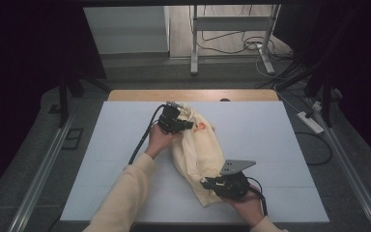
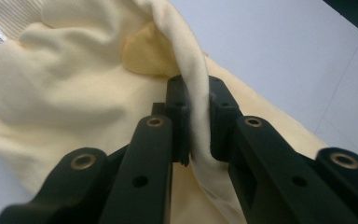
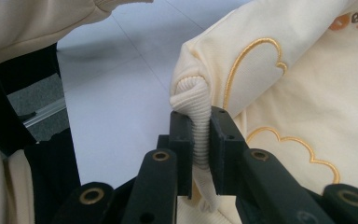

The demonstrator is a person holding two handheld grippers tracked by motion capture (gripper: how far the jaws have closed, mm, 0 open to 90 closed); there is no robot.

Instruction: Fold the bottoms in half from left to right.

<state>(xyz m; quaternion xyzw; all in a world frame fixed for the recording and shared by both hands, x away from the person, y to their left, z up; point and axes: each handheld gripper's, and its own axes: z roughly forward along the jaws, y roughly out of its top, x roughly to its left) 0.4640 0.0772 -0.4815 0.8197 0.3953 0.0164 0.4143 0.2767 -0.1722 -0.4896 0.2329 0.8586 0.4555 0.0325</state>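
My left gripper (image 1: 187, 124) pinches the cream sweatshirt (image 1: 199, 154) at its far edge; my right gripper (image 1: 206, 182) clamps its ribbed hem (image 3: 196, 100) near me. It lies bunched mid-table (image 1: 270, 140), both grips set, the spreading or folding not yet done.

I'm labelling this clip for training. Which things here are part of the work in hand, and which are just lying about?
In the job:
- cream garment, held at both ends
- left gripper, shut on a fold of its fabric
- right gripper, shut on its ribbed edge
- white table top it lies on

Just lying about:
- power strip on the floor
- metal stand and cables behind the table
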